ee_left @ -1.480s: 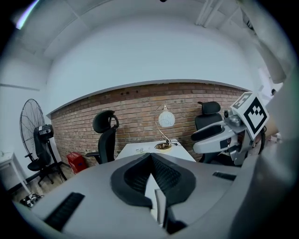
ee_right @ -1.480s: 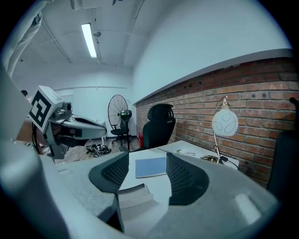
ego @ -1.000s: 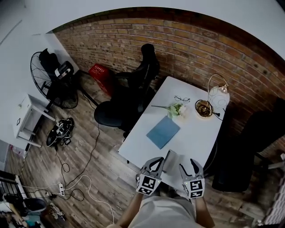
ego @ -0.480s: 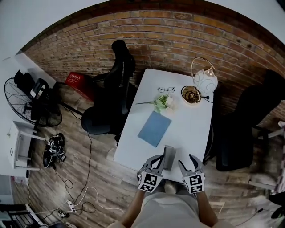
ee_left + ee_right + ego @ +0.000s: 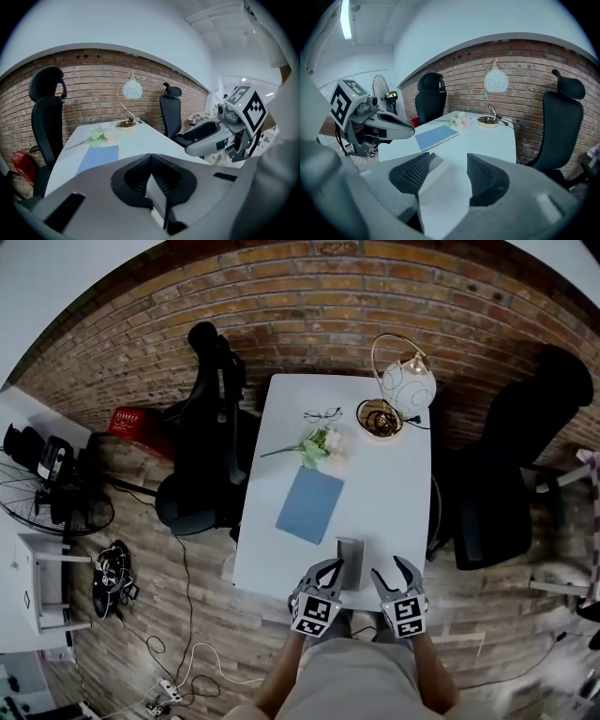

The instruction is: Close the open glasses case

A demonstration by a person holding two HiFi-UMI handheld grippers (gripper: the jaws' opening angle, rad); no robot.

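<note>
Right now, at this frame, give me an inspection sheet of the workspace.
Surface: white table.
Job's things: glasses case near the front edge, open, not yet closed.
Clutter: glasses, flowers, blue notebook, globe lamp, all farther back.
Grippers: left gripper jaw tips meet beside the case, grip unclear; right gripper jaws apart, case between them, ungripped.
Cables: lamp cord on the table; loose cable on the floor.
Surroundings: brick wall, black office chairs, standing fan.
</note>
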